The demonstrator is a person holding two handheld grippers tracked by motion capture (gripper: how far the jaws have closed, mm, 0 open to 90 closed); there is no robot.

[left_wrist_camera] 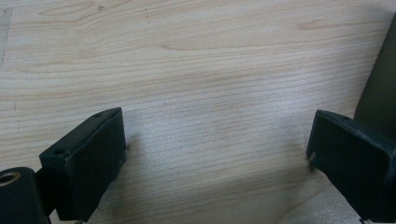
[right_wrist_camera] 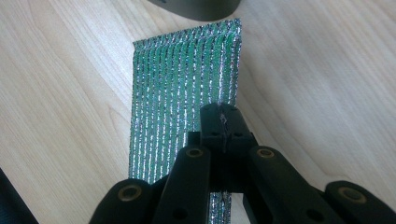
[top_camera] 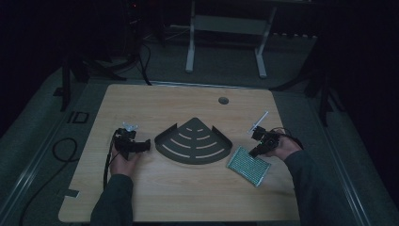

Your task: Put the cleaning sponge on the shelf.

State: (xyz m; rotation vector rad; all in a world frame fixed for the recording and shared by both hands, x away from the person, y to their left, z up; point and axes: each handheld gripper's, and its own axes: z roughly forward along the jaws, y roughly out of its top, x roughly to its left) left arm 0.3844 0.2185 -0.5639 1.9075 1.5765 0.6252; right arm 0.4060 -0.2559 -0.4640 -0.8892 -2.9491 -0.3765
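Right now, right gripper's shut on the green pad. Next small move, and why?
Probably a short lift. The right gripper is shut on one edge of the green scouring pad, which lies flat on the table beside the dark corner shelf. The left gripper is open over bare wood, so it isn't helping.

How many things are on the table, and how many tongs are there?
Dark fan-shaped corner shelf: 1
Green sparkly scrubbing pad: 1
Tongs: 2, the left tongs open, the right tongs shut on the pad
Total: 4
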